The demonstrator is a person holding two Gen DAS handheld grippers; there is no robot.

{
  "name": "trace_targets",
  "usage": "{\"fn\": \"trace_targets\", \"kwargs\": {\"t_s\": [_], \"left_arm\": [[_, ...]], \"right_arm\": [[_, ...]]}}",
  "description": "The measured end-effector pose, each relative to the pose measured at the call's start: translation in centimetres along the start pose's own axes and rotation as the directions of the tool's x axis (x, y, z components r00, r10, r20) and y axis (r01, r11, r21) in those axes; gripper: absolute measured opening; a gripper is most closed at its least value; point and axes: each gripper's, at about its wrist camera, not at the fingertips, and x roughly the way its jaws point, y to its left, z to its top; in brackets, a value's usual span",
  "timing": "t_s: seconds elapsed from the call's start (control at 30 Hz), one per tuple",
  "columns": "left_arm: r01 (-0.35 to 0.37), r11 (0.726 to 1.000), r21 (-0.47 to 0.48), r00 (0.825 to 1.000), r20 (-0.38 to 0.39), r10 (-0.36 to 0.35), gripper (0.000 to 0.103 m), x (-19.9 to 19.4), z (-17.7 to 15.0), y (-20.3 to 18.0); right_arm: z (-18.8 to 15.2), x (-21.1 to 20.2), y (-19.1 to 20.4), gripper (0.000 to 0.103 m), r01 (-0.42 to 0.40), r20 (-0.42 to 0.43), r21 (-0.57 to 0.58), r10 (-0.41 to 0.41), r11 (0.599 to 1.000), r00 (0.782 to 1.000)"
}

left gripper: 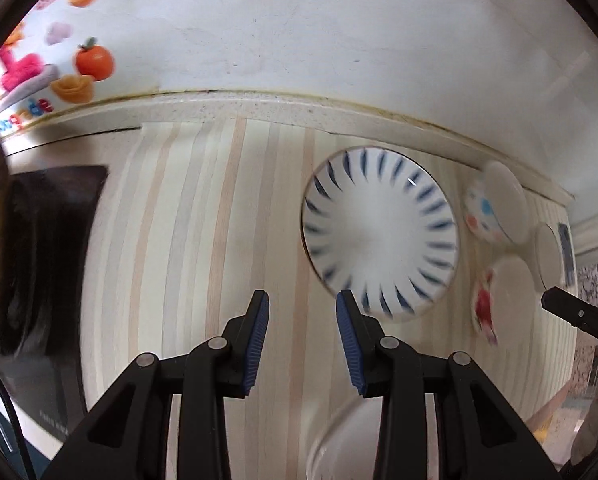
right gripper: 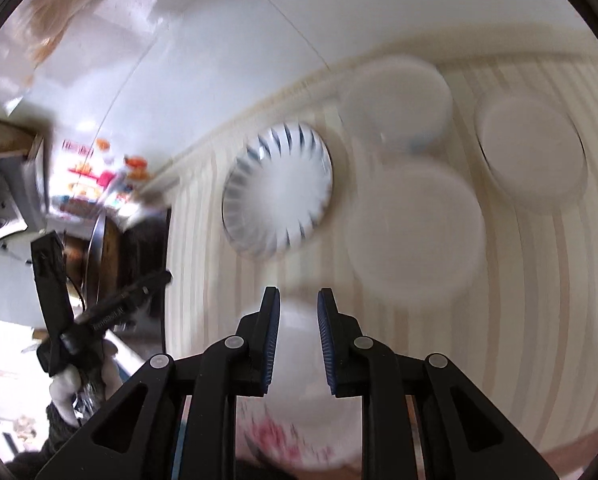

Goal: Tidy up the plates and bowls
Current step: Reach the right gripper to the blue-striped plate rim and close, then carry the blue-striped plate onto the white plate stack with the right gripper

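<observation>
Item: striped plate (left gripper: 380, 232), white with blue radial strokes, lying flat on the striped surface (left gripper: 203, 216) near the back wall.
Item: three small white dishes to its right: one with blue and red spots (left gripper: 493, 208), one with a red motif (left gripper: 503, 296), and a plain one (left gripper: 549, 254) at the far edge. All are blurred; touching or only close, I cannot tell.
Item: white bowl (right gripper: 299, 376) with red marks, directly beneath the right claw (right gripper: 298, 300), seemingly the same rim that shows at the bottom of the left view.
Item: left claw (left gripper: 302, 300), pads apart, nothing between them, above bare surface just left of the striped plate.
Item: right claw, pads apart with a narrow gap, nothing clamped.

Risks, as judged:
- A narrow gap may not admit a thick rim; the pads would then push the dish, not seize it.
- Crowded dishes on the right may knock together if one is dragged.
- Glazed ware pinched at the edge may slip and chip.
- The two claws may collide over the plate.
</observation>
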Motion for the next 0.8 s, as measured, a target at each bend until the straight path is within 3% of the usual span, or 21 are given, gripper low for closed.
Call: {"fn": "trace_targets", "kwargs": {"t_s": [0.3, 0.6, 0.63, 0.73, 0.8], "left_arm": [[-0.016, 0.999, 0.036, 0.993, -0.116, 0.02, 0.033, 8.2, 5.0, 1.1], [0.071, 0.994, 0.084, 0.988, -0.146, -0.058, 0.031, 11.3, 6.1, -0.2], [0.091, 0.992, 0.092, 0.987, -0.14, -0.077, 0.024, 11.4, 6.1, -0.5], [0.084, 0.991, 0.108, 0.989, -0.129, -0.069, 0.023, 11.3, 6.0, -0.9], [0.084, 0.991, 0.099, 0.989, -0.133, -0.071, 0.023, 11.0, 6.0, -0.8]], "right_arm": [[7.3, 9.5, -0.6, 0.022, 0.126, -0.097, 0.082, -0.118, 0.989, 0.988], [8.7, 14.7, -1.7, 0.021, 0.232, -0.151, 0.069, -0.219, 0.97, 0.964], [8.6, 14.8, -1.6, 0.02, 0.244, -0.144, 0.056, -0.234, 0.968, 0.961], [8.8, 15.7, -1.1, 0.01, 0.252, -0.143, 0.02, -0.247, 0.967, 0.958], [8.6, 16.3, -0.6, 0.01, 0.279, -0.147, -0.009, -0.278, 0.96, 0.949]]}}
